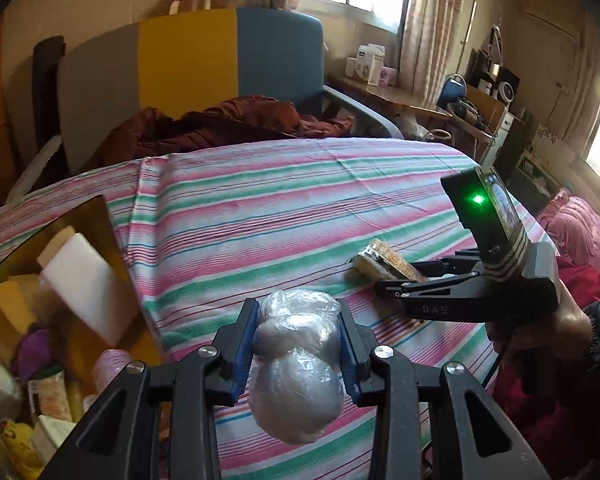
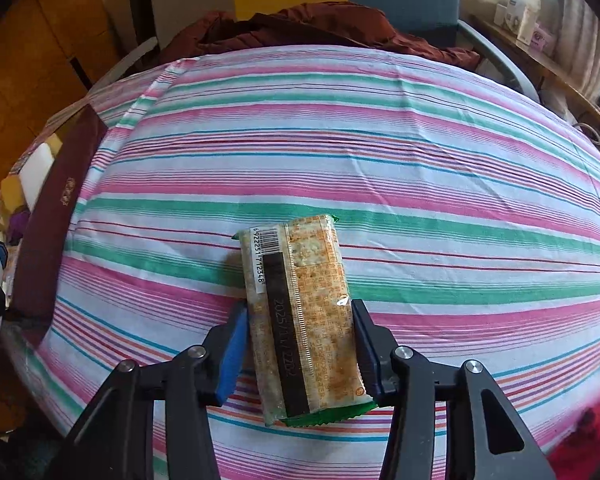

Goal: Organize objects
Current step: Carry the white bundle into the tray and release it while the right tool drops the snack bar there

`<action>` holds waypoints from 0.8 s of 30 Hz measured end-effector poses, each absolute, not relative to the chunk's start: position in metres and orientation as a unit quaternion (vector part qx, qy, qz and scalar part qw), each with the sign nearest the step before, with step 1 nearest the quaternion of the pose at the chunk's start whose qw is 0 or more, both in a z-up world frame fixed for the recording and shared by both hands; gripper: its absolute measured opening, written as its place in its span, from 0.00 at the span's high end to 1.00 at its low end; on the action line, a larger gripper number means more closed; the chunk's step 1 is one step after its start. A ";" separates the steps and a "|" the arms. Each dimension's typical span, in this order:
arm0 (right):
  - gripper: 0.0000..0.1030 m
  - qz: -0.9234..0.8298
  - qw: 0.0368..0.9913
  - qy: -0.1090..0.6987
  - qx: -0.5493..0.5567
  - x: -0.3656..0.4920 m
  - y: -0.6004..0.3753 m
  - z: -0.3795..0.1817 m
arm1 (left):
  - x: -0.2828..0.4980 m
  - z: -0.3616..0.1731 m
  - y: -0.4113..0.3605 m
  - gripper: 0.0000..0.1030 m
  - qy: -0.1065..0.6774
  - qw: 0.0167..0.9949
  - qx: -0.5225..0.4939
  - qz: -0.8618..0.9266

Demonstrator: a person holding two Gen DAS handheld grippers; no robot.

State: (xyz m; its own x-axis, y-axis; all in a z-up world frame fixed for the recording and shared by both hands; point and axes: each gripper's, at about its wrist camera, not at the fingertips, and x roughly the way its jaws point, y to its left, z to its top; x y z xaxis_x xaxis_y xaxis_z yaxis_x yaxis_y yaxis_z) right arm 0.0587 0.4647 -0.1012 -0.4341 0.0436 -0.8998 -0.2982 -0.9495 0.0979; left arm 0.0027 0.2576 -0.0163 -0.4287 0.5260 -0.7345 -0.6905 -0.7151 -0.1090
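Note:
My left gripper (image 1: 298, 312) is shut on a clear plastic-wrapped bundle (image 1: 296, 376) and holds it above the striped cloth, beside the box. My right gripper (image 2: 298, 316) has its jaws around a cracker packet (image 2: 300, 312) that lies on the striped cloth (image 2: 420, 184); the right pad touches the packet, a thin gap shows at the left pad. In the left wrist view the right gripper (image 1: 384, 280) and the packet (image 1: 384, 260) are at the right. A dark-red box (image 1: 40, 320) full of small items stands at the left.
The box (image 2: 56, 220) holds a white block (image 1: 84, 280), yellow blocks and several wrapped items. A brown-red garment (image 1: 220, 124) lies on a chair (image 1: 204, 60) behind the table. A cluttered desk (image 1: 400, 96) is at the far right. Red fabric (image 1: 580, 240) lies at the right edge.

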 end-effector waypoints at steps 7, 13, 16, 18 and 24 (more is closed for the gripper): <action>0.52 0.838 0.088 0.143 -0.519 0.057 0.456 -0.101 | 0.000 -0.007 0.235 0.65 0.093 0.344 -0.384 0.852; 0.53 0.836 0.081 0.157 -0.519 0.055 0.444 -0.100 | 0.001 -0.004 0.220 0.64 0.086 0.334 -0.380 0.858; 0.53 0.836 0.078 0.165 -0.517 0.056 0.435 -0.099 | 0.000 -0.004 0.213 0.65 0.081 0.330 -0.380 0.860; 0.53 0.837 0.071 0.175 -0.514 0.055 0.430 -0.098 | 0.000 -0.003 0.208 0.64 0.078 0.328 -0.380 0.861; 0.53 0.837 0.059 0.213 -0.500 0.056 0.415 -0.095 | -0.002 -0.005 0.192 0.64 0.061 0.325 -0.385 0.862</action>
State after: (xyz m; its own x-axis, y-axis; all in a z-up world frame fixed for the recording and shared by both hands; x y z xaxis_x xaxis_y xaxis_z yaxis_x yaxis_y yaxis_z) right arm 0.0562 0.4153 -0.0953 -0.4928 -0.1134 -0.8627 -0.3126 -0.9022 0.2971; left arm -0.0022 0.1917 -0.0052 -0.4926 0.5134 -0.7028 -0.6068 -0.7814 -0.1455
